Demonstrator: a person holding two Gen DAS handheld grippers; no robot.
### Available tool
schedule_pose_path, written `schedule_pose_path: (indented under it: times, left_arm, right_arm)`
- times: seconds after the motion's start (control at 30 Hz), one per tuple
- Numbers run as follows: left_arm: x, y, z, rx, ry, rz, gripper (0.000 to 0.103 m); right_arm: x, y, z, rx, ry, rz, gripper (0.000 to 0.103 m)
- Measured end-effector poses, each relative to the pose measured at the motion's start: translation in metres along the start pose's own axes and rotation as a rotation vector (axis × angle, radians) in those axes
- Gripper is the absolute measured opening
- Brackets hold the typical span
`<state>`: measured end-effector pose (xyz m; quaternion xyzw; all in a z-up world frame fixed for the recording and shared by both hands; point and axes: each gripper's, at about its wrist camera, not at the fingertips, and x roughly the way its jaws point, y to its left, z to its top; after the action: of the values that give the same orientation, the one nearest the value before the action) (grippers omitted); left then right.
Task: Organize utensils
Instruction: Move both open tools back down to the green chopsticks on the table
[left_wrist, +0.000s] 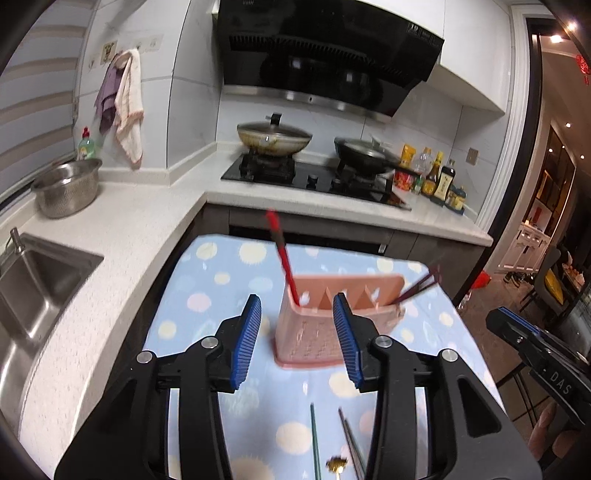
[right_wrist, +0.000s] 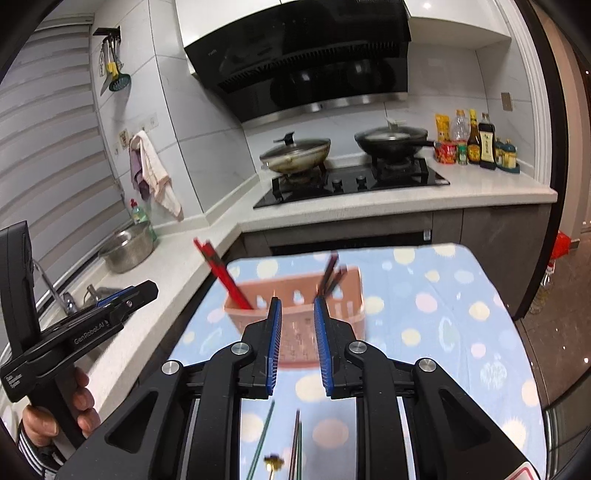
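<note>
Ahead, pink holder (left_wrist: 332, 325) stands beyond open, empty left tongs (left_wrist: 301, 341).

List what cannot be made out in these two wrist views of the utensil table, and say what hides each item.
- Gold utensil: cut off by the bottom edge in both views.
- Green chopstick: lower end cut off, left wrist view.
- Pink holder: motion-blurred; front partly hidden by the right tongs, right wrist view.
- Condiment bottles: labels too small.

Bright indoor light, fisheye-warped edges, slight motion blur.
</note>
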<state>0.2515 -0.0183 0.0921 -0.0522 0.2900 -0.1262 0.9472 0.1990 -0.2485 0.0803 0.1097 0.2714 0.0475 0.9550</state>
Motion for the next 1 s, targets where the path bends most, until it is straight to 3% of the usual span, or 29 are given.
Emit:
schedule_pose_path:
  times: [0.43,0.6,0.77,1.0]
  left_arm:
    - [-0.016,0.016,-0.129,-0.015,0.216,0.030,0.039]
    - [-0.019,0.016,-0.176,-0.028,0.306,0.025,0.039]
    - [-0.023,0.011,-0.211,-0.030,0.369,0.023,0.039]
    - [-0.029,0.002,-0.238,-0.016,0.418,0.010,0.039]
  right_arm:
    - [-0.029,0.000,-0.152,-0.025,0.246,-0.086,0.019]
    - [-0.033,0.003,-0.206,-0.029,0.351,-0.074,0.019]
    - [-0.034,0.006,-0.237,-0.036,0.412,-0.065,0.019]
    - [-0.029,0.009,-0.250,-0.028,0.443,-0.049,0.019]
